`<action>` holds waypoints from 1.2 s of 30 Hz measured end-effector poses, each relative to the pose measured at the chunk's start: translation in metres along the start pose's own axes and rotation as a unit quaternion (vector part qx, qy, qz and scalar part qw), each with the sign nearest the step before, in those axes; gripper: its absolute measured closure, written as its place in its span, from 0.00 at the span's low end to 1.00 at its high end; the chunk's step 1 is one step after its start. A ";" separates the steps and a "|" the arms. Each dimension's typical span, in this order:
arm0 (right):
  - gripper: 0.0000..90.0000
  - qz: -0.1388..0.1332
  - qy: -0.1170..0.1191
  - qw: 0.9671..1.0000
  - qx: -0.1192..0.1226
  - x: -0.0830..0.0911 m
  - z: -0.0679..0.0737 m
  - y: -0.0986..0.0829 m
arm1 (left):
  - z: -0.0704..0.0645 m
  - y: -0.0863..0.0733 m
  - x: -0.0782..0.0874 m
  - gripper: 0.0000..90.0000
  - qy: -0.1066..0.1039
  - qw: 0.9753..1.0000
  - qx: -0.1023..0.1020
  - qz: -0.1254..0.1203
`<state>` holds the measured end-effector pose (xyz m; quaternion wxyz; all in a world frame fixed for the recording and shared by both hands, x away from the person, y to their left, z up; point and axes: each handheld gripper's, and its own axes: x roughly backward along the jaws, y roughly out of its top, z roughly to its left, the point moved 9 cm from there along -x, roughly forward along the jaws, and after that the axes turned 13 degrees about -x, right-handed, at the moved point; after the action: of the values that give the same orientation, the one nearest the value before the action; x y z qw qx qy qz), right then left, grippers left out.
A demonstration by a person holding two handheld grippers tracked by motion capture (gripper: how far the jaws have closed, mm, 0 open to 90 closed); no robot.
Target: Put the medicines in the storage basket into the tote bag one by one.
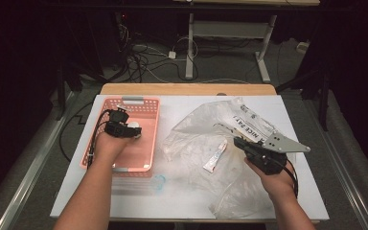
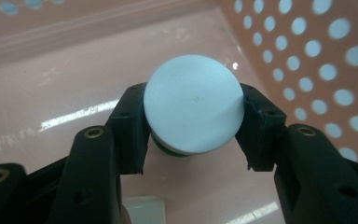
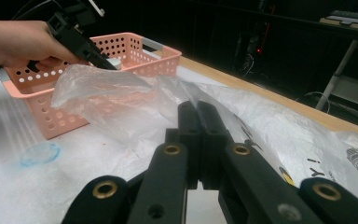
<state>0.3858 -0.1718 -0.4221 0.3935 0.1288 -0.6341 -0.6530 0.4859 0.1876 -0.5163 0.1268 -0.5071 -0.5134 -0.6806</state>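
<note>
High view: my left gripper point(image 1: 133, 129) hangs over the pink basket point(image 1: 146, 103); my right gripper point(image 1: 238, 142) rests on the clear plastic bag point(image 1: 196, 129).
Left tongs: pinching a white-capped bottle point(image 2: 192, 103) inside the basket, above its floor.
Right tongs: pressed together on a fold of the bag.
Tube point(image 1: 215, 158): lying inside the bag.

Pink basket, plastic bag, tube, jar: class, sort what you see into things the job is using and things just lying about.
In use:
- white-lidded jar, clamped in the left hand-held gripper
- pink basket, jar held over it
- plastic bag, pinched by the right hand-held gripper

Lying about:
- tube inside the bag
- blue ring on the table
</note>
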 end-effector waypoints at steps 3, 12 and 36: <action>1.00 0.001 -0.001 1.000 0.000 0.000 0.000 0.000 | -0.002 0.003 0.008 0.54 -0.002 1.000 0.000 -0.015; 1.00 0.001 -0.001 1.000 0.002 0.000 0.001 0.000 | -0.018 0.009 0.034 0.54 -0.008 0.998 -0.009 -0.063; 1.00 0.003 0.001 1.000 0.007 -0.001 0.005 0.000 | -0.067 -0.006 0.072 0.54 -0.014 0.989 -0.056 -0.135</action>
<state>0.3830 -0.1671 -0.4221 0.3950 0.1305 -0.6385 -0.6475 0.4113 0.1598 -0.4579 -0.0020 -0.4486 -0.5404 -0.7119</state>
